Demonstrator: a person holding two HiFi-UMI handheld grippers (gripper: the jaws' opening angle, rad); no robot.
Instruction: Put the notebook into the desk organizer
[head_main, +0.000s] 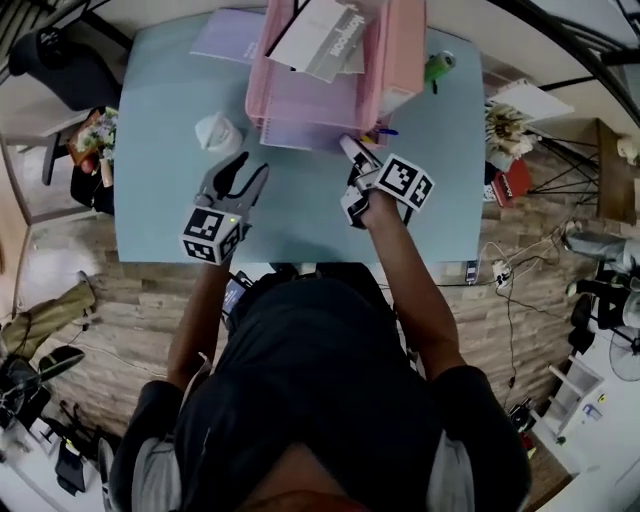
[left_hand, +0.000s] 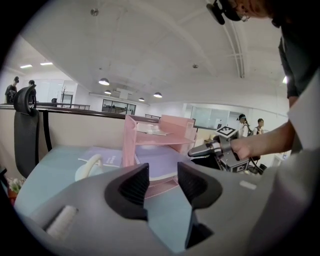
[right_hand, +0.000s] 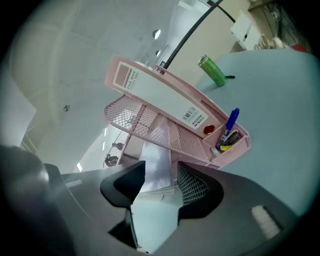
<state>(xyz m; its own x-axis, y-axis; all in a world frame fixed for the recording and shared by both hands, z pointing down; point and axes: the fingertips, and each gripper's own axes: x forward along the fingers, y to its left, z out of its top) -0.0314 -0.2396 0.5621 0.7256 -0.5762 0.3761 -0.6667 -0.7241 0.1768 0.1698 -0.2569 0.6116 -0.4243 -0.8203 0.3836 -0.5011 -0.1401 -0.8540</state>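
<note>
A lavender notebook (head_main: 300, 135) lies in the bottom tray of the pink mesh desk organizer (head_main: 400, 60), its near edge sticking out toward me. My right gripper (head_main: 352, 148) is right at that edge. In the right gripper view the jaws (right_hand: 161, 180) stand apart, with the notebook (right_hand: 156, 150) just beyond them and nothing pressed between the pads. My left gripper (head_main: 250, 168) hovers over the table to the left, open and empty. In the left gripper view (left_hand: 162, 182) the organizer (left_hand: 165, 125) and notebook (left_hand: 157, 162) show ahead.
A white file box (head_main: 320, 35) lies across the organizer's top. A second lavender notebook (head_main: 228, 35) lies at the back left, a white lump (head_main: 217, 132) sits left of the organizer, and a green cylinder (head_main: 438, 68) to its right. Pens (right_hand: 227, 132) stand in the side cup. The light-blue table (head_main: 170, 220) ends near me.
</note>
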